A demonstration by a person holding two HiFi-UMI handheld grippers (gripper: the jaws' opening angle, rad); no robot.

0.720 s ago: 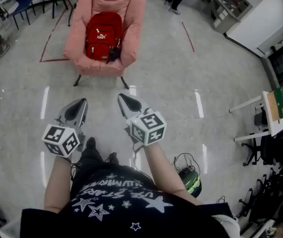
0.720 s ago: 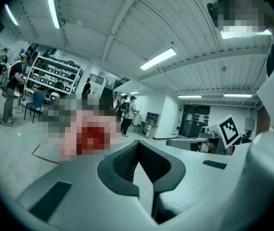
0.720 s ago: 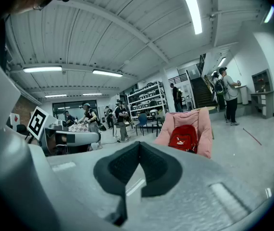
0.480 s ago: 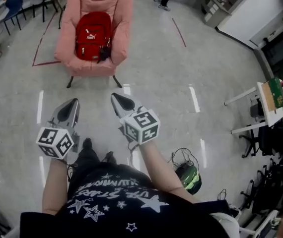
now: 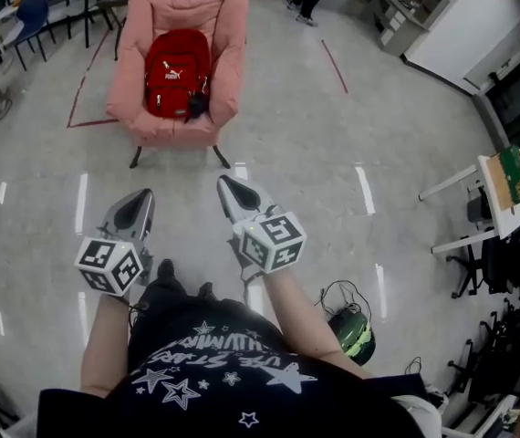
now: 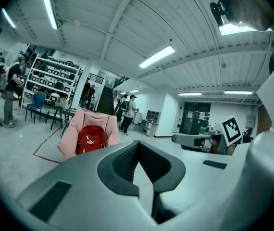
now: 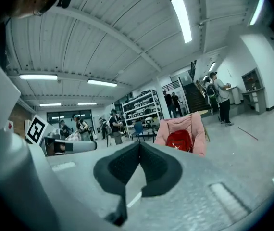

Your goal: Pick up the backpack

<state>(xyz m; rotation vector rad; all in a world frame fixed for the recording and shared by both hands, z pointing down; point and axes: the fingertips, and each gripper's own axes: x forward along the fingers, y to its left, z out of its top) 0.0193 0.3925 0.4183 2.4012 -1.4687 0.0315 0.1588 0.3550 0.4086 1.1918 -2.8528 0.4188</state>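
Note:
A red backpack [image 5: 177,74] with a white logo stands upright on the seat of a pink armchair [image 5: 179,65] at the top left of the head view. The backpack [image 6: 90,140] also shows ahead in the left gripper view, and the backpack [image 7: 179,140] sits small in the right gripper view. My left gripper [image 5: 141,194] and right gripper [image 5: 223,182] are held side by side in front of the person, well short of the chair. Both point toward it, jaws shut on nothing.
Red tape lines [image 5: 335,65] mark the grey floor near the chair. A green helmet [image 5: 352,334] with cables lies by the person's right side. Desks and chairs [image 5: 497,208] crowd the right edge, shelving [image 5: 410,0] stands top right, and people [image 6: 7,91] stand in the background.
The chair and backpack have shifted slightly in the head view as the head moved. Both grippers keep their shut pose side by side.

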